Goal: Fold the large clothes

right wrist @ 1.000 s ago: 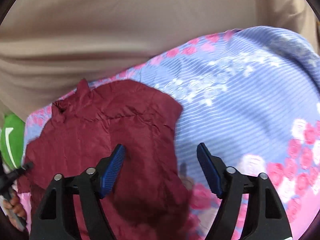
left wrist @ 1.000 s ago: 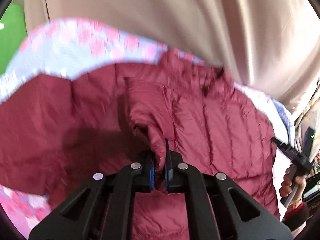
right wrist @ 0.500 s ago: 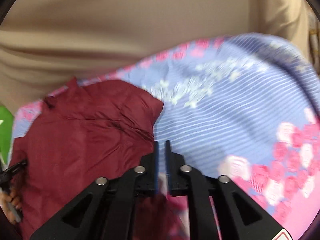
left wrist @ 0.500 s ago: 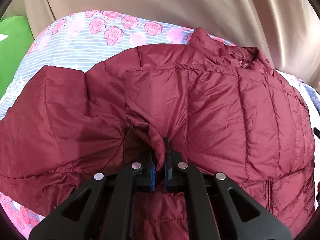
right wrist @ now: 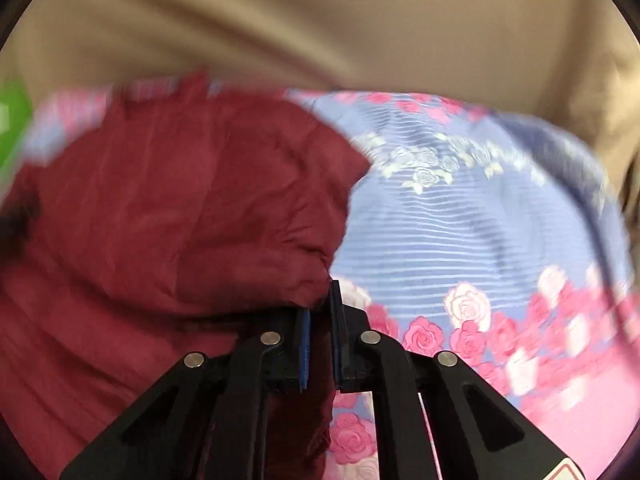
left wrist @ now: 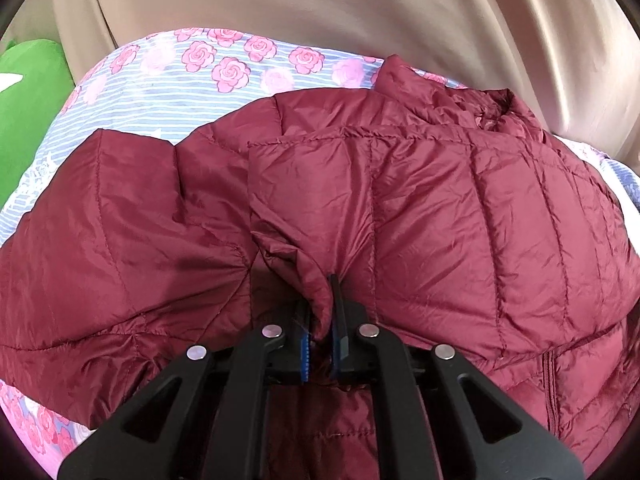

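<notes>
Maroon puffer jacket (left wrist: 440, 208) lay spread on the flowered bedsheet (left wrist: 192, 92), collar at its far end, the left gripper (left wrist: 320, 320) clamped on a folded-in flap mid-body and the right gripper (right wrist: 320, 320), having just closed, pinching the jacket's edge beside bare sheet

A dark maroon quilted down jacket (left wrist: 460, 208) lies spread on a bed, puffy and wrinkled, stitched in long panels; its collar (left wrist: 452, 92) is at the far side; a sleeve (left wrist: 304, 184) is folded over the body, its cuff bunched and lifted; in the blurred right view one edge (right wrist: 312, 280) is gathered up.
</notes>
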Available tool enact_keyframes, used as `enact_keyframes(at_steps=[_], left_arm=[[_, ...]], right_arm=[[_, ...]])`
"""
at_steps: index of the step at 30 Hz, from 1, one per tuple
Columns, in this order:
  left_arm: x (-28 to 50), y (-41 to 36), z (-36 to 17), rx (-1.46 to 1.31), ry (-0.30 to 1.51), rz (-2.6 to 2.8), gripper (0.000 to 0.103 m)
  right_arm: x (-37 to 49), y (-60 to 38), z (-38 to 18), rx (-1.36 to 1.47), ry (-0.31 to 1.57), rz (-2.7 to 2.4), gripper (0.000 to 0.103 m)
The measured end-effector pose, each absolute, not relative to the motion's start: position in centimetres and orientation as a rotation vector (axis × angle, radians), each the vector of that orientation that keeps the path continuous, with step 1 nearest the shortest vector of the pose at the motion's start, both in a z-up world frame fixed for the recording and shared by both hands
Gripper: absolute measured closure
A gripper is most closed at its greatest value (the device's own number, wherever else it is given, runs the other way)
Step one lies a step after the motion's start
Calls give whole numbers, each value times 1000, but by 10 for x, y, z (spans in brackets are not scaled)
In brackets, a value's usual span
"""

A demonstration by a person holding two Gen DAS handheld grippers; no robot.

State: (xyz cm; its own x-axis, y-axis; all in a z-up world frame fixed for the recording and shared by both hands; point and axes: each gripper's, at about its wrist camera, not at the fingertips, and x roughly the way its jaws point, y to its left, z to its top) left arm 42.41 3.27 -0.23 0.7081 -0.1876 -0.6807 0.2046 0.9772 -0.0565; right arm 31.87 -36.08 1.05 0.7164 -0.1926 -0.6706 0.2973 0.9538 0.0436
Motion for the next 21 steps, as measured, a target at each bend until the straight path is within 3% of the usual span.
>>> enact_keyframes(at_steps=[5,9,11,14,21], left_arm=[[423,27,-3,56,753,-226,94],[422,32,-4,26,765,-238,94],[422,33,-4,23,767,-240,94],[424,31,-4,46,766,-229,95],[423,30,-4,66,752,-227,95]], right_arm=[[323,-378,-23,199,832,-259,97],[306,-389,-1,266,800,-302,92],[291,-392,16,299,757,-347,81],[290,-406,42,394,675,-337,80],[382,-375,42,393,738,-162,81]])
